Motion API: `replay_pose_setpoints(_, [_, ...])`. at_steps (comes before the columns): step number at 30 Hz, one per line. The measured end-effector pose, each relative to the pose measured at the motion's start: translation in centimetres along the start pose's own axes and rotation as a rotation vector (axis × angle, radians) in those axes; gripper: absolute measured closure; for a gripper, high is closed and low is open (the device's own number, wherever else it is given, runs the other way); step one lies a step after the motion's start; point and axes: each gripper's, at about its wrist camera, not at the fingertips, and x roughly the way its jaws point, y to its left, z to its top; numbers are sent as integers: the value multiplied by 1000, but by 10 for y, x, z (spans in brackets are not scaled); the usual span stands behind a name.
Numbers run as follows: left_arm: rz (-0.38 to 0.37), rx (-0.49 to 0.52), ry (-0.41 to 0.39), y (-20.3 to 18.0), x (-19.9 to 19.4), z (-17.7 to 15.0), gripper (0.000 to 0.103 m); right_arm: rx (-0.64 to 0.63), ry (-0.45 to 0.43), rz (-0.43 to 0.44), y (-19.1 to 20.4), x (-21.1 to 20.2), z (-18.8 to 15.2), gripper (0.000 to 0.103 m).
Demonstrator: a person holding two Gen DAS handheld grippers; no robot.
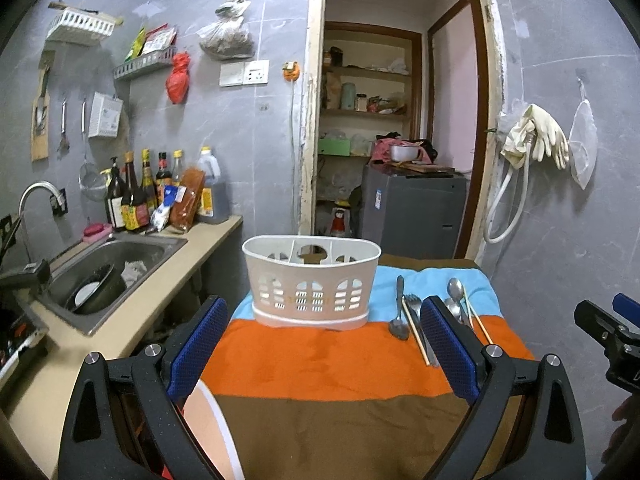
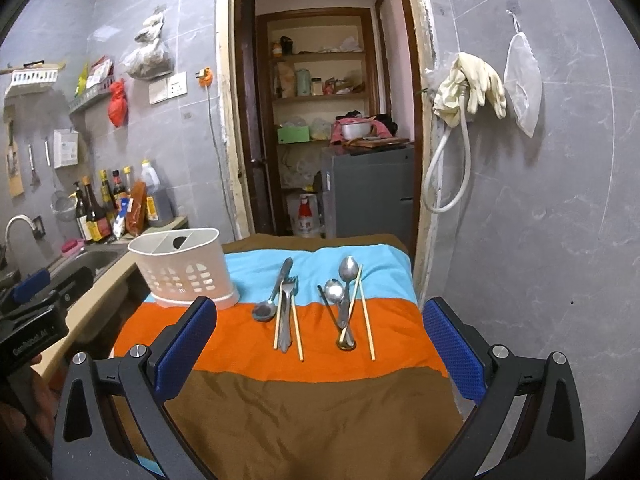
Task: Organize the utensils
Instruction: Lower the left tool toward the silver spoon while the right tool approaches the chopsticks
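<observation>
Above striped cloth (image 2: 280, 364), grippers (image 1: 324, 344) (image 2: 320, 340) level, agape.

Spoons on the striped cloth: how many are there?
3. One spoon lies beside the fork, bowl toward the camera. Two lie in the right group: a far spoon and a near spoon. A gold tip there may belong to another utensil.

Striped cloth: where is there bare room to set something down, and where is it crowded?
Free: the brown band in front of both open grippers, and the orange strip between the white caddy and the utensils. Crowded: the cloth's right half, where spoons, fork and chopsticks overlap.
</observation>
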Motion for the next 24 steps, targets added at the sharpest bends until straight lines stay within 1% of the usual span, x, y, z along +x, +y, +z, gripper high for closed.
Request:
replay_pose_setpoints(7, [-14, -5, 8, -7, 23, 11, 8, -6, -7, -8, -5, 12, 12, 0])
replay_pose_setpoints(13, [-38, 3, 19, -23, 46, 18, 8, -9, -10, -14, -19, 31, 19, 0])
replay_pose_setpoints(17, [-64, 16, 25, -36, 64, 22, 8, -38, 0, -18, -29, 47, 23, 0])
replay_pose_setpoints(21, [-98, 41, 76, -52, 94, 22, 8, -79, 30, 7, -43, 73, 25, 0])
replay_pose_setpoints(24, [-108, 34, 127, -61, 120, 16, 9, -100, 59, 39, -55, 97, 25, 0])
